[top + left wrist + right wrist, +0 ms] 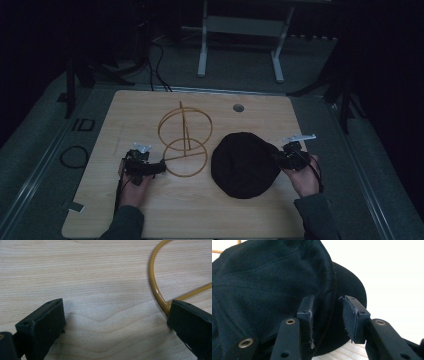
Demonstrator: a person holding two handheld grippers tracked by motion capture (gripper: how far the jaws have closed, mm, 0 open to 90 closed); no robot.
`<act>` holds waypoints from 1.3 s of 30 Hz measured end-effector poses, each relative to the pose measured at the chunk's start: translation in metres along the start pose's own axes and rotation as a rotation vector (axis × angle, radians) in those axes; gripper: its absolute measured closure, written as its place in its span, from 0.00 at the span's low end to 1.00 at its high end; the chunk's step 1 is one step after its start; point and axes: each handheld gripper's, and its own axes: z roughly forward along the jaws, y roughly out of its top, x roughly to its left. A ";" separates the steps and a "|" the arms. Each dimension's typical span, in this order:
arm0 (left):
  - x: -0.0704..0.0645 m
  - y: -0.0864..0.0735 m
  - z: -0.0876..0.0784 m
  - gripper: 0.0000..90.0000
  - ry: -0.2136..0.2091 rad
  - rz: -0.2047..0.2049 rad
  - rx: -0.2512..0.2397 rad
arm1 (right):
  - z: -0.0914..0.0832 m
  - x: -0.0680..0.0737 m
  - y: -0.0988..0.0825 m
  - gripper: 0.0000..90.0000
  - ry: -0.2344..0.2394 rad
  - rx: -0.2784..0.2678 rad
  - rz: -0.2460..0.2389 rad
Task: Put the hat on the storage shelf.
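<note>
We see the right gripper (327, 315) at the right edge of the black hat (245, 162), jaws straddling its brim, not yet pinching. The left gripper (115, 322), jaws wide, touches the yellow wire stand (185, 142); bare table (260, 107) lies beyond.

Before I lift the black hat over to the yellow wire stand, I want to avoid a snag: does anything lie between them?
Nothing visible does. Bare wooden table separates the black hat from the yellow wire stand. The left gripper sits at the stand's far side, away from the hat.

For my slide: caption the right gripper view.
Right gripper straddling the edge of a black fabric hat.
</note>
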 end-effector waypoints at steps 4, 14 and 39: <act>0.000 0.000 0.000 0.01 0.000 0.000 0.001 | 0.005 0.000 0.008 0.69 0.000 0.029 -0.015; 0.000 0.000 0.000 0.01 0.001 0.000 0.001 | 0.019 0.002 0.028 0.66 -0.004 0.126 -0.040; 0.000 0.000 0.000 0.01 0.001 0.000 0.000 | 0.058 -0.002 0.064 0.74 -0.018 0.398 -0.037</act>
